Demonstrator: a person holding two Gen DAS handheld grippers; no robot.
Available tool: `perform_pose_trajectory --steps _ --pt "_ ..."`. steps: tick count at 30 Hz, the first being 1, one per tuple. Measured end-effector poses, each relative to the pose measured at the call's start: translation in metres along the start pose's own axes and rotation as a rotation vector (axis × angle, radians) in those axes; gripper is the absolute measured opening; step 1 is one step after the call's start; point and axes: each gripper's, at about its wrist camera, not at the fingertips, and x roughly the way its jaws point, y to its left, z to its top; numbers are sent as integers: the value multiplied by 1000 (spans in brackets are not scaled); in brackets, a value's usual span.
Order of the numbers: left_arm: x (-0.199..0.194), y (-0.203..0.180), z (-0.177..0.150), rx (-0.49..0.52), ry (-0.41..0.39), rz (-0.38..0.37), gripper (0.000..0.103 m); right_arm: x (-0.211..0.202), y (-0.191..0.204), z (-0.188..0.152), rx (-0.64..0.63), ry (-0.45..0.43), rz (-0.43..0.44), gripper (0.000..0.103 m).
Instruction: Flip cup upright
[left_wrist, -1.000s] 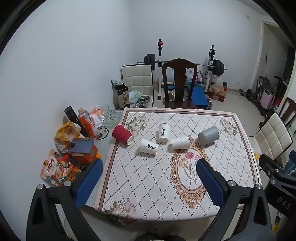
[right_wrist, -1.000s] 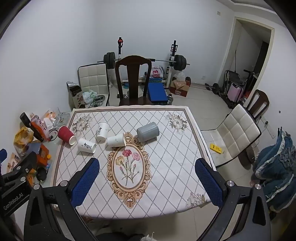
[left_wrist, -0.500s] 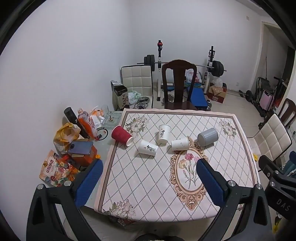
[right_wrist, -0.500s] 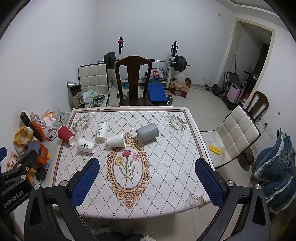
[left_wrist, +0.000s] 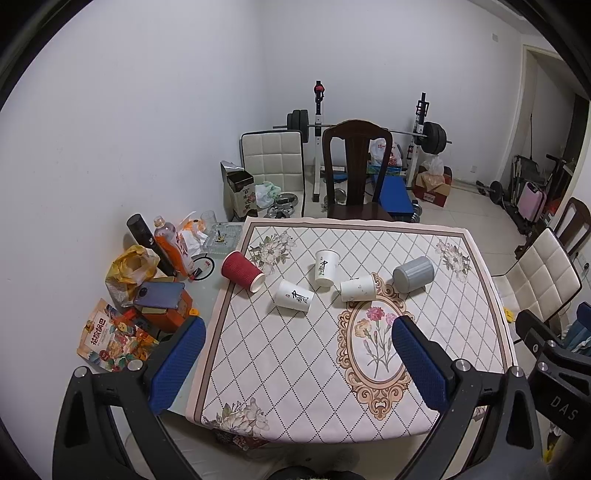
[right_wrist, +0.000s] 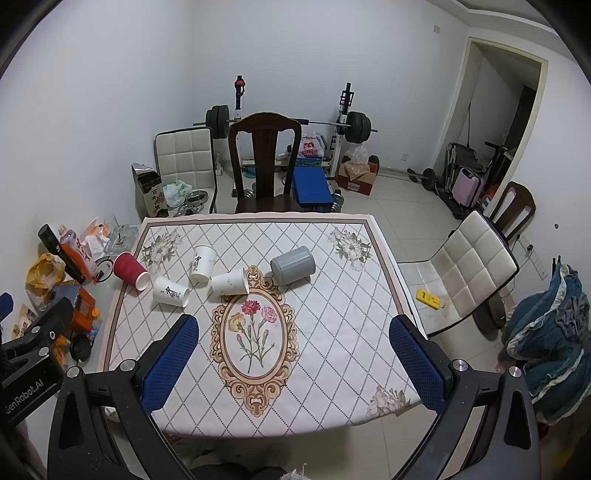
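Lettering "DAS" on right tool (left_wrist: 561, 402), "GenRobot.AI" on left tool (right_wrist: 31, 391)

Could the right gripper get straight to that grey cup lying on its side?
Probably yes: the right gripper is open, and only bare tablecloth lies between it and the grey cup.

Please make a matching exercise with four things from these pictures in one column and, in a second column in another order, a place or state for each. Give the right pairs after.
Things:
1. red cup
2. grey cup
3. dark wooden chair
4. left tongs

Places or states:
a. open, holding nothing
b. on its side, at the tablecloth's left edge
c. behind the table's far side
d. on its side, rightmost of the cups

Pairs: 1-b, 2-d, 3-c, 4-a
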Motion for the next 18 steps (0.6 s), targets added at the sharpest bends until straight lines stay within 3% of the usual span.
perform_pose_trajectory --steps 18 --pt "0 1 -1 0 0 -2 103 -9 -3 12 -8 -9 0 103"
